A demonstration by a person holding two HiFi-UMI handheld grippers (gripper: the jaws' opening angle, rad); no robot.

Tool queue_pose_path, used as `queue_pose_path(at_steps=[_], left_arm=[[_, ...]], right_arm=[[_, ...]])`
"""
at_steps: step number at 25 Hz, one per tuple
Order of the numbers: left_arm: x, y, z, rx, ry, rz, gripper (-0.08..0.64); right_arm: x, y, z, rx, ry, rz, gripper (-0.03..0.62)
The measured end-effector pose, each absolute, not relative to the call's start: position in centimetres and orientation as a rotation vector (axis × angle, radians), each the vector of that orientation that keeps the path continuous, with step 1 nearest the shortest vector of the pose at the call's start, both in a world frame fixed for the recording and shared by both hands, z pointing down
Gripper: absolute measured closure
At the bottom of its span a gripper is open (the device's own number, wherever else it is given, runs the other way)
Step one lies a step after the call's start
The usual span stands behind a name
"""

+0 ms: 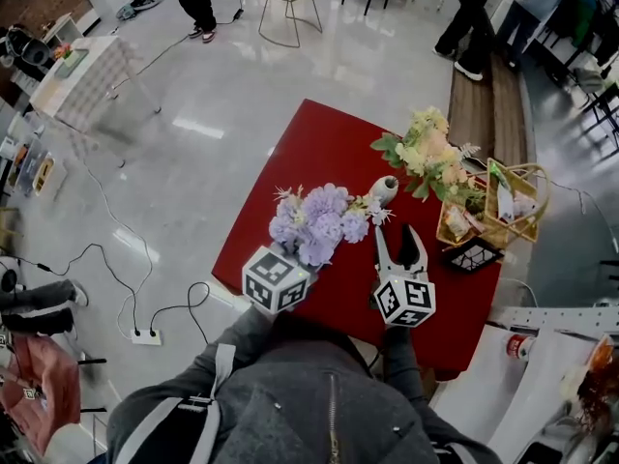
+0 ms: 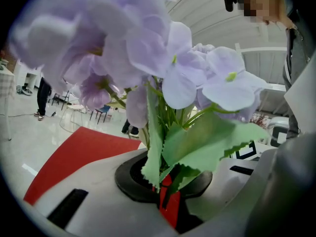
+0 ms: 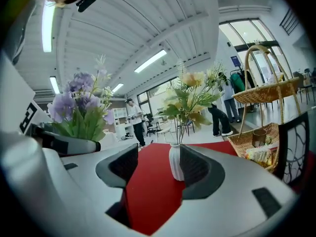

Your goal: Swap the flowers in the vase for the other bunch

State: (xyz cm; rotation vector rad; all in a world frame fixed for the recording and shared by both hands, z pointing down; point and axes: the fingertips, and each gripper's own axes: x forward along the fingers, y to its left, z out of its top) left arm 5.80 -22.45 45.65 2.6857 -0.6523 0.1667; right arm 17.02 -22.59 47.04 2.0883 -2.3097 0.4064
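Observation:
A small white vase (image 1: 384,190) stands on the red table (image 1: 319,148) and holds a cream and yellow bunch (image 1: 430,158). My left gripper (image 1: 302,257) is shut on the stems of a purple bunch (image 1: 319,222), held up at the vase's left. In the left gripper view the green stems and leaves (image 2: 170,157) are pinched between the jaws of my left gripper (image 2: 165,184), and purple petals (image 2: 148,48) fill the picture. My right gripper (image 1: 399,236) stands open just short of the vase (image 3: 175,163). In the right gripper view the vase shows between the open jaws of my right gripper (image 3: 158,169), with the cream bunch (image 3: 190,95) above and nothing gripped.
A wicker basket (image 1: 503,206) with packets sits at the table's right end, a black wire holder (image 1: 472,255) in front of it. The basket (image 3: 261,132) is close on the right of the vase. People and chairs stand on the floor beyond the table.

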Motion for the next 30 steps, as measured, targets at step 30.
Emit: queue_pose_path(at_steps=[30], left_arm=[[6.8,-19.4,44.0,2.790,-0.545,0.177,0.512]], right_arm=[[14.8,-15.3,39.7,2.323,-2.352,0.337,0.581]])
